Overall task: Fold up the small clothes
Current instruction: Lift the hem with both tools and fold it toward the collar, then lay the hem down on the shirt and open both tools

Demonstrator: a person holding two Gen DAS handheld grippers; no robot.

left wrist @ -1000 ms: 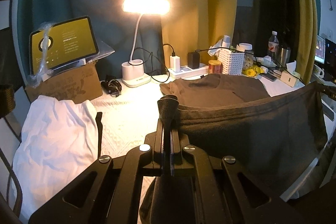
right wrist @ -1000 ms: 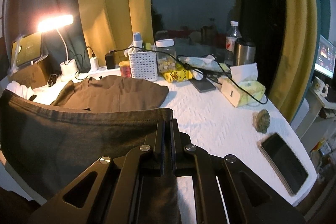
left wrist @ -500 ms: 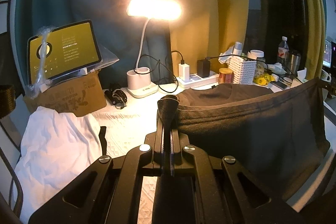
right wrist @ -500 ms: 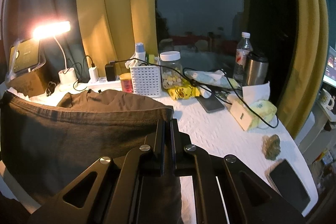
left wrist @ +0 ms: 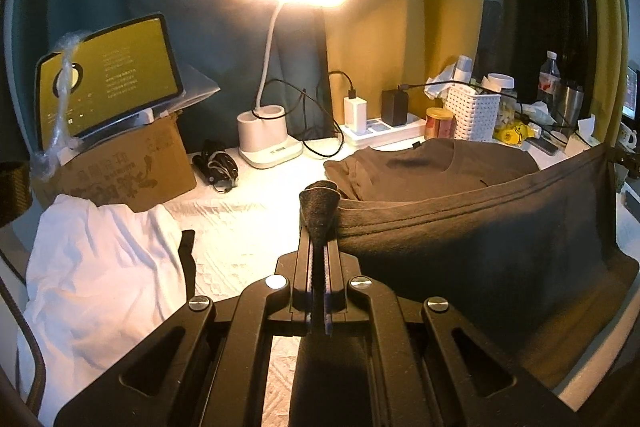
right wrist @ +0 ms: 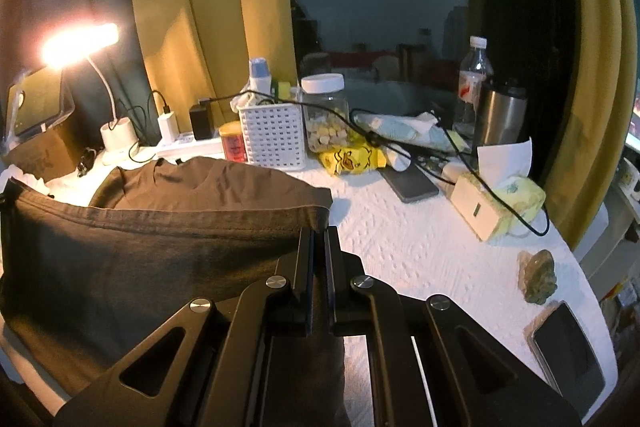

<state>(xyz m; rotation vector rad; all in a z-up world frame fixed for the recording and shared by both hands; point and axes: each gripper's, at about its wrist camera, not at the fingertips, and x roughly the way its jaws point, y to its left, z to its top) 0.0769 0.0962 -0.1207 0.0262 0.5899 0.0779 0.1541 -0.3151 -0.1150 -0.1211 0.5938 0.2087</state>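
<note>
Left gripper (left wrist: 319, 227) is clamped on one corner of the dark grey T-shirt (left wrist: 480, 227); a small cone of fabric pokes up past the fingertips and more cloth hangs down between the jaws. Right gripper (right wrist: 319, 231) is pinched tight on the opposite corner of the same hem, with fabric trailing below the jaws. Between the two grippers the hemmed edge is stretched taut and raised above the table (right wrist: 400, 235), forming an upright curtain of cloth. The shirt's upper part, with neckline and sleeves, lies flat on the white textured table cover beyond the raised edge, neckline toward the back of the table. In the left wrist view a crumpled white garment (left wrist: 100, 267) lies on the table to the left of the gripper, apart from the grey shirt. Behind it sits a cardboard box (left wrist: 128, 167) carrying a tablet (left wrist: 108, 71) with a lit yellow screen. A lit white desk lamp (left wrist: 272, 143) stands at the back, next to a power strip (left wrist: 384, 131) with two chargers plugged in. In the right wrist view, behind the shirt, stand a white perforated basket (right wrist: 274, 137), a clear jar (right wrist: 324, 115), a water bottle (right wrist: 474, 83) and a steel tumbler (right wrist: 502, 117). A phone (right wrist: 570, 351) lies face up near the table's right edge, beside a small greenish lump (right wrist: 538, 275).
</note>
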